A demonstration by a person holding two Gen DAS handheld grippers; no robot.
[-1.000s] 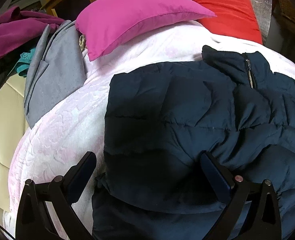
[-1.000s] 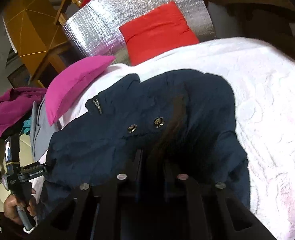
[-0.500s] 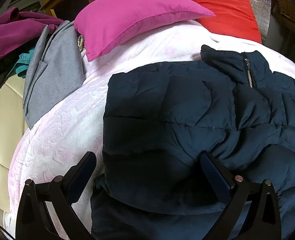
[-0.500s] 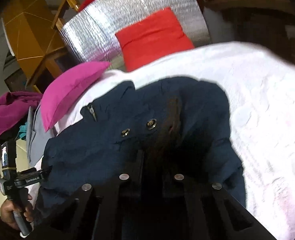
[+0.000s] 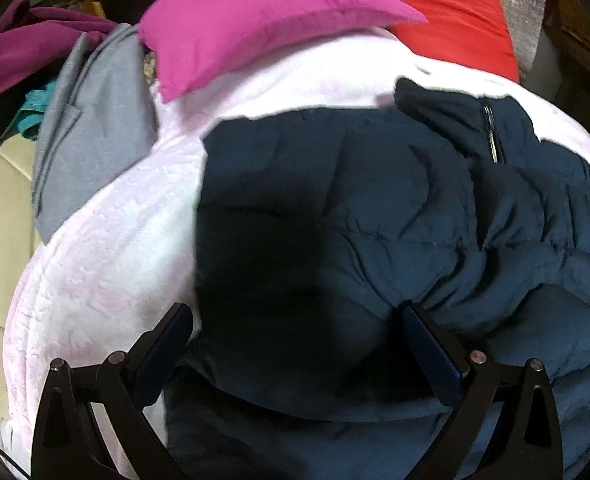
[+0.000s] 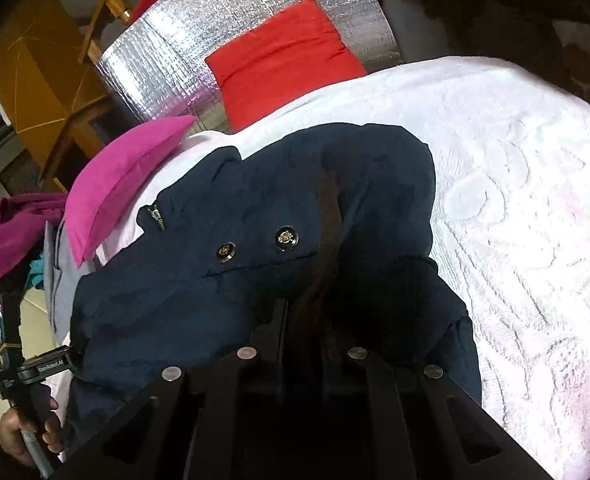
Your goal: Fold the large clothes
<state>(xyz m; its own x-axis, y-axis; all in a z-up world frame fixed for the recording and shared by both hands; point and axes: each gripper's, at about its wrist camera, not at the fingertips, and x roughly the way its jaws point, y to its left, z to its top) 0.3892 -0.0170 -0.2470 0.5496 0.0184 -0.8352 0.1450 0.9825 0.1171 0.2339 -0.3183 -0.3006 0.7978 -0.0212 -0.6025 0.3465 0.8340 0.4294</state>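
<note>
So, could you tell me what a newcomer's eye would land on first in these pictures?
Probably the navy puffer jacket, spread across the pale pink blanket in the middle of both views. Behind it, a magenta pillow and a red pillow stand out against a silver foil sheet. At the left edge, a grey garment hangs off the blanket.

I see the navy jacket [image 5: 375, 208] as quilted, puffy cloth with a matt face, its zipper [image 5: 491, 136] and two snap buttons [image 6: 285, 237] shiny metal. Under it the white blanket [image 6: 515, 200] looks plush, with a raised pattern. The pink pillow [image 5: 255, 16] and red pillow [image 6: 283, 60] are smooth woven cloth. Behind them stands crinkled, reflective silver foil [image 6: 167, 64]. My gripper fingers [image 5: 159, 356] look like matt black plastic.
</note>
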